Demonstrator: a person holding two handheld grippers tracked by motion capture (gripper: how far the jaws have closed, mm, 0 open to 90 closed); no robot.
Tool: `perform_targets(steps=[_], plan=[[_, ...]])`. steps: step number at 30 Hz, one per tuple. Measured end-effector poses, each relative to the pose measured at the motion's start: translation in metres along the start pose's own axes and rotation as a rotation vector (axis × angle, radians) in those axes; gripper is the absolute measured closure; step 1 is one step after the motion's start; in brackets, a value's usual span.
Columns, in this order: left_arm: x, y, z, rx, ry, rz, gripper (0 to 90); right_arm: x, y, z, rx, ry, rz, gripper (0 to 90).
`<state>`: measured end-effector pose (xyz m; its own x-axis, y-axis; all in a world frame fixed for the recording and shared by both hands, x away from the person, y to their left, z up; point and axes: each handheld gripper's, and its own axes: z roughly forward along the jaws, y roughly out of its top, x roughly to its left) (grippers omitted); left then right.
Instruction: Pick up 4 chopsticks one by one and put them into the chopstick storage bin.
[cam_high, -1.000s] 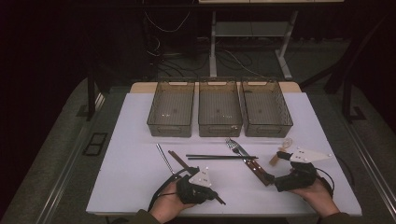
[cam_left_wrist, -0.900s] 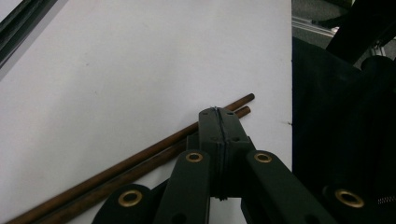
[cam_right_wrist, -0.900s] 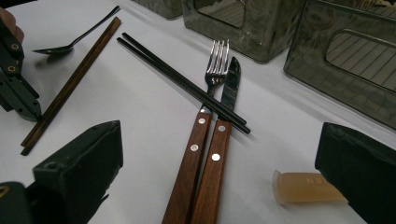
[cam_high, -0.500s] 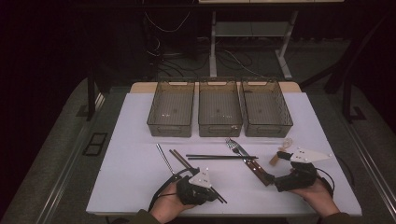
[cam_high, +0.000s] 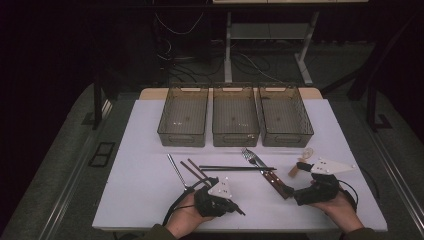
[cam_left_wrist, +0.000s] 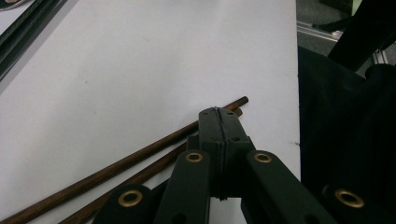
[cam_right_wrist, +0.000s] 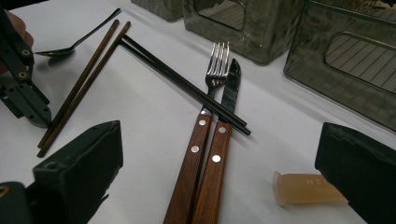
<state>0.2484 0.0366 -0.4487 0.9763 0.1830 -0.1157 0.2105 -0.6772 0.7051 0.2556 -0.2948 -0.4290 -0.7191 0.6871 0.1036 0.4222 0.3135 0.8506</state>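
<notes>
Setting: a white rectangular desk (cam_high: 140, 150) seen from above, a person's two hands reaching in from the near edge.
Left hand-held gripper (cam_left_wrist: 219, 116): its black jaws are pressed fully together at the near end of a pair of long brown wooden chopsticks (cam_left_wrist: 116, 168); whether the sticks are pinched or merely lie against the jaws cannot be told. The high view shows this hand-held gripper (cam_high: 235, 207) low on the desk near the front edge.
Brown chopsticks: flat on the desk, side by side, running diagonally away from the left hand-held gripper (cam_high: 195, 170).
Right hand-held gripper (cam_right_wrist: 219, 182): jaws spread wide and empty, resting near the desk's front right (cam_high: 295, 185).
Between the right jaws: a wooden-handled steel fork (cam_right_wrist: 205, 116) and a wooden-handled knife (cam_right_wrist: 222, 140), lying parallel and touching.
Black chopsticks (cam_right_wrist: 187, 86): a thin pair crossing over the fork and knife.
Spoon (cam_right_wrist: 70, 46): dark metal, beside the brown chopsticks.
Small beige translucent piece (cam_right_wrist: 303, 189): just beside the right jaw.
Bins: three clear smoky plastic bins (cam_high: 235, 117) in a row at the far side.
</notes>
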Motion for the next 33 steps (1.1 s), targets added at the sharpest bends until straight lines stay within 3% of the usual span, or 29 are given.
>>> perform_targets(steps=[14, 17, 33], plan=[[0.003, 0.011, 0.012, -0.017, 0.010, 0.005, 89.1, 0.000, 0.000, 0.000, -0.002, 0.002, -0.001, 1.2], [0.005, 0.013, 0.013, 0.001, 0.012, 0.025, 89.1, 0.000, 0.000, 0.000, -0.002, 0.003, -0.002, 1.2], [0.011, 0.020, 0.021, -0.023, 0.033, 0.000, 89.1, 0.000, 0.000, 0.000, -0.003, 0.008, -0.003, 1.2]])
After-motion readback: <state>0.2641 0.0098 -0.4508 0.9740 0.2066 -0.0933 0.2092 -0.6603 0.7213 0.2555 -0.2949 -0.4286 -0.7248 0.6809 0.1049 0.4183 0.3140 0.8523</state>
